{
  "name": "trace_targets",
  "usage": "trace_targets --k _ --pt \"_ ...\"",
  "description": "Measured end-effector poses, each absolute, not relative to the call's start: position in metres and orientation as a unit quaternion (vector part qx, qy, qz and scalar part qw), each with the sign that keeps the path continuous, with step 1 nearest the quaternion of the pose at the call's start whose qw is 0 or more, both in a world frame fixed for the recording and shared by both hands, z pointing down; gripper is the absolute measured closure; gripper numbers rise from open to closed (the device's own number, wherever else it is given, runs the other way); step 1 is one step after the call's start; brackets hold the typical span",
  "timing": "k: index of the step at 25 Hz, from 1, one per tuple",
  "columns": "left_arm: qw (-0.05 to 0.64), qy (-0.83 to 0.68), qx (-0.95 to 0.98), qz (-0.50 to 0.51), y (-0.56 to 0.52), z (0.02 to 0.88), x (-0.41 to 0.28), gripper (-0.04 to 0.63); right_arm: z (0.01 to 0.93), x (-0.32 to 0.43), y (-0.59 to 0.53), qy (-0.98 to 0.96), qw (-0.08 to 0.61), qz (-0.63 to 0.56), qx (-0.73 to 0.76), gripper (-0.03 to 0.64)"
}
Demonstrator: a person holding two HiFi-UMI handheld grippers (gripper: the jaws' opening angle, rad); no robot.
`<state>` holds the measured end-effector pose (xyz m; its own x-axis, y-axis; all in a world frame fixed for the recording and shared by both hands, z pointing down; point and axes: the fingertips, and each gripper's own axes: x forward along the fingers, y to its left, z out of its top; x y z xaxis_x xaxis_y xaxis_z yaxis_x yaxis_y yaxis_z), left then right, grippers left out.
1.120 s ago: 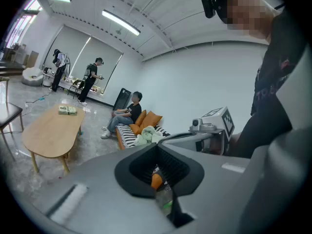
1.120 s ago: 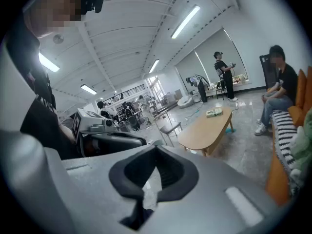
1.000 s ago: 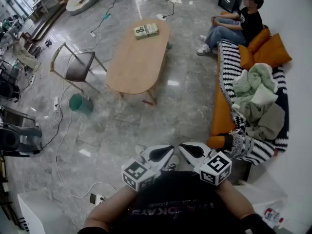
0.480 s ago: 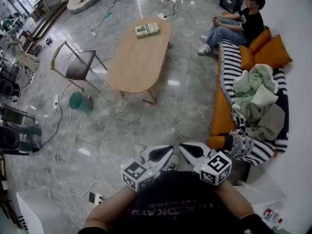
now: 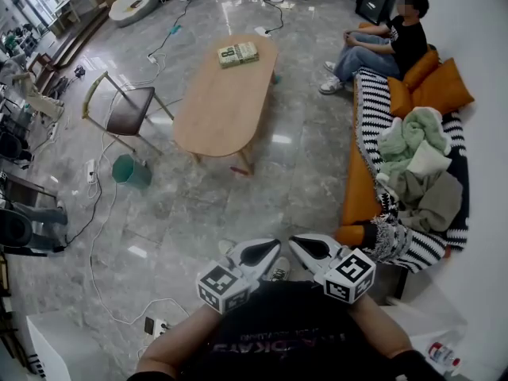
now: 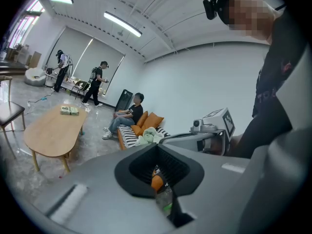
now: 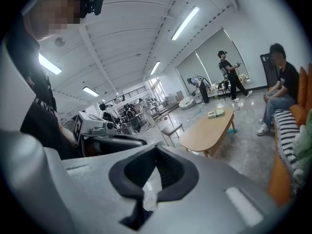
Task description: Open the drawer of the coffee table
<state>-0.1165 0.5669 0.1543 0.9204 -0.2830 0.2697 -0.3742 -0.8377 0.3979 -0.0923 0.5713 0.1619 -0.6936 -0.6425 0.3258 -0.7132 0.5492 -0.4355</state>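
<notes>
Both grippers are held low at the near edge, in front of the person's chest. Left gripper (image 5: 270, 246) and right gripper (image 5: 300, 244) are side by side with their tips near each other. Each one has its jaws pressed together, with nothing between them.

Grey floor (image 5: 238, 205) fills most of the scene. An orange sofa (image 5: 361, 189) runs along the right side, with a pile of clothes (image 5: 417, 161) on it and a person (image 5: 389, 42) sitting at its far end. The table (image 5: 226, 94), oval and wooden, stands far from the grippers, a little left of the middle; its drawer cannot be made out. A chair (image 5: 127, 109) stands just left of the table, and a green bin (image 5: 129, 169) is near the chair, on the near side. A book (image 5: 238, 52) lies on the far end of the table.
</notes>
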Motion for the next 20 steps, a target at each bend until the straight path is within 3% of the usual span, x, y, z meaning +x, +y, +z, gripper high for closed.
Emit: trace_targets --k 20 --pt "0.198 -0.147 0.961 0.123 0.522 0.144 -0.071 0.591 0.152 -0.031 0.534 -0.862 0.028 0.266 0.430 0.615"
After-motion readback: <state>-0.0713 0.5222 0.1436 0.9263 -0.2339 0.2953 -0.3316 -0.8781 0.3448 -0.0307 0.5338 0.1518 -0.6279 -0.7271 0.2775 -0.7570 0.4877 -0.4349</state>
